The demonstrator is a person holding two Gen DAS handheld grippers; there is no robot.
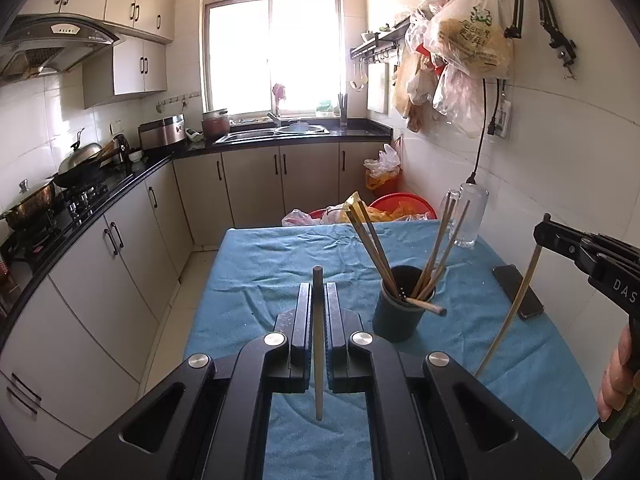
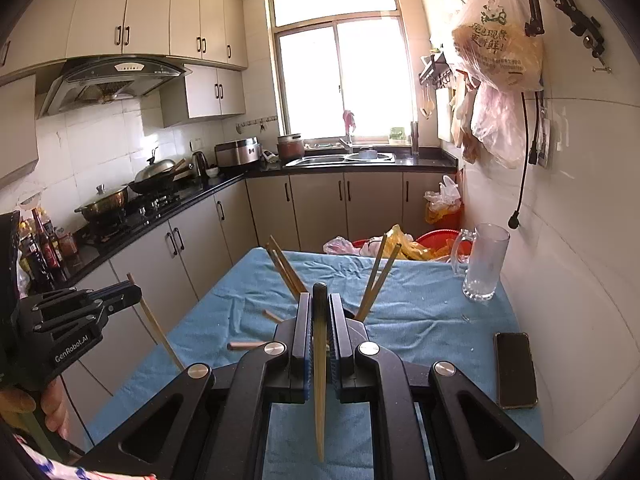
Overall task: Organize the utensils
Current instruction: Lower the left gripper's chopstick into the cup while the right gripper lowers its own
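A dark cylindrical holder stands on the blue cloth and holds several wooden chopsticks leaning both ways, one lying across its rim. My left gripper is shut on one chopstick, held upright left of the holder. My right gripper is shut on another chopstick, held above the table just behind the holder, which its jaws mostly hide. The right gripper also shows in the left wrist view, its chopstick hanging down. The left gripper shows in the right wrist view.
The table with the blue cloth sits against the right tiled wall. A glass mug stands at the far right and a black phone lies near the wall. Kitchen counters run along the left. Red basins with bags sit behind the table.
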